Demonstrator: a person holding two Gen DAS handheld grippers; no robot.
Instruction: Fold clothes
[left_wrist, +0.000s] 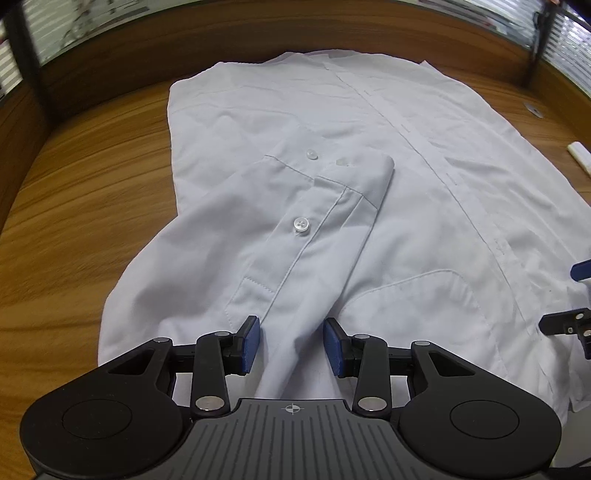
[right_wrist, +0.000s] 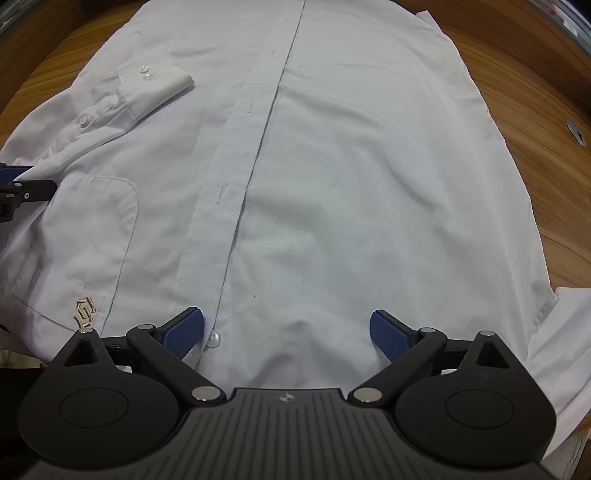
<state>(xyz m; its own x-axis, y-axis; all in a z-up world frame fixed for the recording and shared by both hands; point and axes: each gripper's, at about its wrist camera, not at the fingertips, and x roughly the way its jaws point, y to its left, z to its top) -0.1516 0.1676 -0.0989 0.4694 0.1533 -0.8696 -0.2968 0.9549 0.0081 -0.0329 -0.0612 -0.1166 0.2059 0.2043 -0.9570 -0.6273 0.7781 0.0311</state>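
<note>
Left gripper astride smooth white sleeve

Matt white cloth shirt; smooth wood-grain table.

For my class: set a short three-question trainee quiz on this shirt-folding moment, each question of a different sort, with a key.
1. True or false: the sleeve lies folded across the front of the white shirt.
2. Which is right about the chest pocket?
A. It bears a small gold emblem
B. It is plain
C. It has a buttoned flap
3. Fill in: the left gripper has its jaws either side of the ____, and the right gripper has jaws spread wide above the shirt front.

Key
1. True; its buttoned cuff lies beside the placket.
2. A; the emblem is near the pocket's lower edge in the right wrist view.
3. Sleeve; whether the pads press it cannot be told.
</note>
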